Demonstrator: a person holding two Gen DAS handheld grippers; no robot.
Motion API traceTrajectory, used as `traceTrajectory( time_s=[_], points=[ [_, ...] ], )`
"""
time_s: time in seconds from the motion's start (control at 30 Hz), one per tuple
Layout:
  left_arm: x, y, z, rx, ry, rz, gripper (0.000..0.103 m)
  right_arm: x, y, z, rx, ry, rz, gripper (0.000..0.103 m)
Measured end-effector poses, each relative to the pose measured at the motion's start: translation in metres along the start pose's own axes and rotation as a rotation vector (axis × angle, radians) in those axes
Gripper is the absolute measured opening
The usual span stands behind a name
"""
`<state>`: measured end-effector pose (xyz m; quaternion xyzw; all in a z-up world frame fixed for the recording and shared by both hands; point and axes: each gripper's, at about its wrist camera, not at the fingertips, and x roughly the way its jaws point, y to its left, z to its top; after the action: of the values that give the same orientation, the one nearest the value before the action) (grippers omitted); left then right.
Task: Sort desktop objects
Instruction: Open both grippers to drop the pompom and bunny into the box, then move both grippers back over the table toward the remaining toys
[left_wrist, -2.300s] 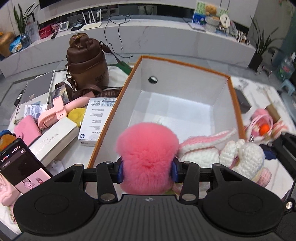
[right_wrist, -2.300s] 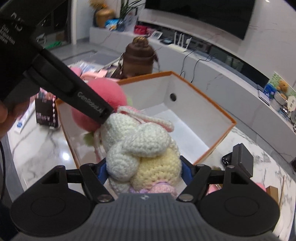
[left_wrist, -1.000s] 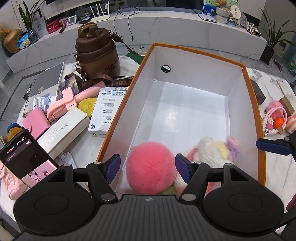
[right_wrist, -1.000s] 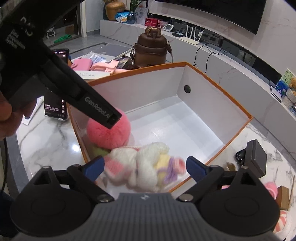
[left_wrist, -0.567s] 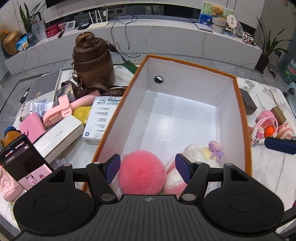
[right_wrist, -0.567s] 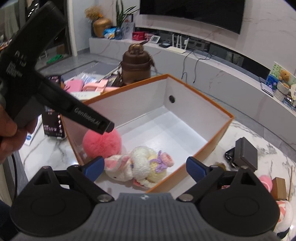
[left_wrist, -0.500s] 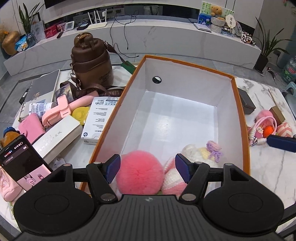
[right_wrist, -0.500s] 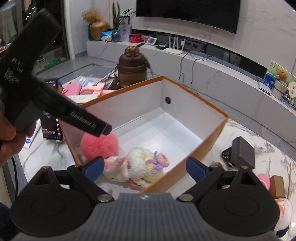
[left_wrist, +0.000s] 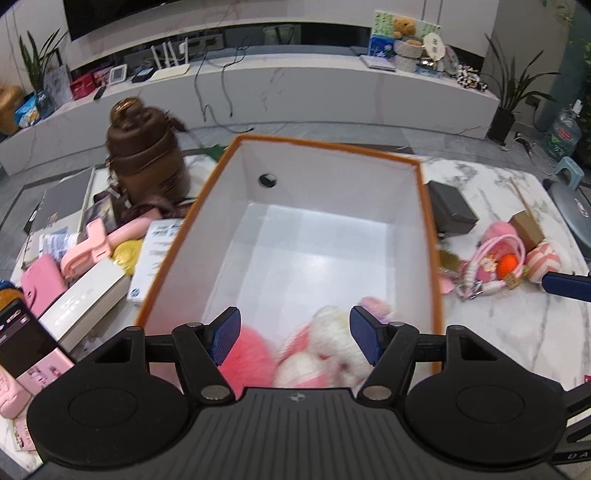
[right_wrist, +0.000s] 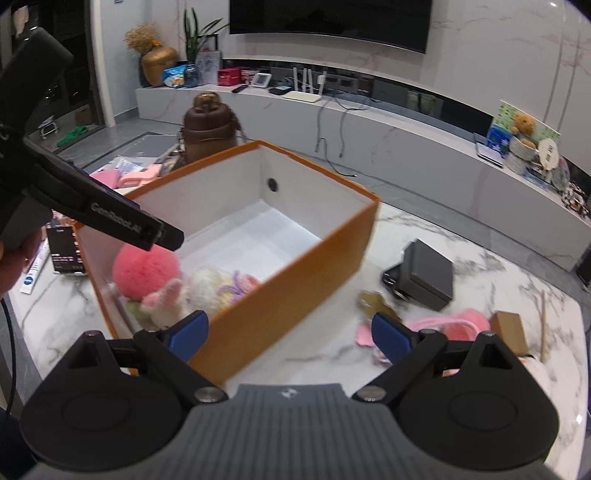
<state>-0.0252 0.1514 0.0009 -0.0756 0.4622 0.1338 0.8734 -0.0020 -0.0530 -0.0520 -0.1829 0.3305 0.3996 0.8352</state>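
The left hand-held gripper (left_wrist: 294, 339) is matte black plastic with ribbed blue pads, its jaws standing apart and empty above the near end of the box. The right hand-held gripper (right_wrist: 290, 334) is of the same build, also spread wide with nothing between the pads, which straddle the box's near orange corner from above.

Just beyond the left pads, on the white floor at the near end of the box (left_wrist: 428, 236), lie two soft toys side by side and touching: a round, fluffy pink pom-pom (right_wrist: 144, 271) of long fuzzy pile, and a knitted plush bunny (right_wrist: 192, 291) in cream yarn with pink ears and lilac and yellow trim, lying on its side. The box is a deep rectangular carton, orange outside and along the rim, smooth white inside, with a round finger hole in the far wall.

The desk (right_wrist: 480, 273) is glossy white marble with grey veins. To the box's right rest a matte black square case (right_wrist: 428, 275) and a tangle of pink trinkets (left_wrist: 498, 254). To its left lie flat white cartons, a pink clip-shaped piece and, farther off, a squat brown leather bag (left_wrist: 144, 162) with a strap.
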Motion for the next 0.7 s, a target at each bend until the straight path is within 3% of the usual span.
traceTrajectory(
  time_s=[0.4,0.67,0.7],
  points=[
    [0.003,-0.061,0.007,0.065,-0.040,-0.035,0.077,-0.012,-0.066,-0.030,0.108,0.021,-0.108,0.095],
    [0.008,-0.107,0.011,0.099,-0.065,-0.113,0.077,-0.015,-0.111,-0.052,0.178,0.043,-0.163,0.095],
    [0.010,-0.114,0.011,0.088,-0.067,-0.094,0.077,-0.015,-0.116,-0.053,0.187,0.046,-0.170,0.096]
  ],
)
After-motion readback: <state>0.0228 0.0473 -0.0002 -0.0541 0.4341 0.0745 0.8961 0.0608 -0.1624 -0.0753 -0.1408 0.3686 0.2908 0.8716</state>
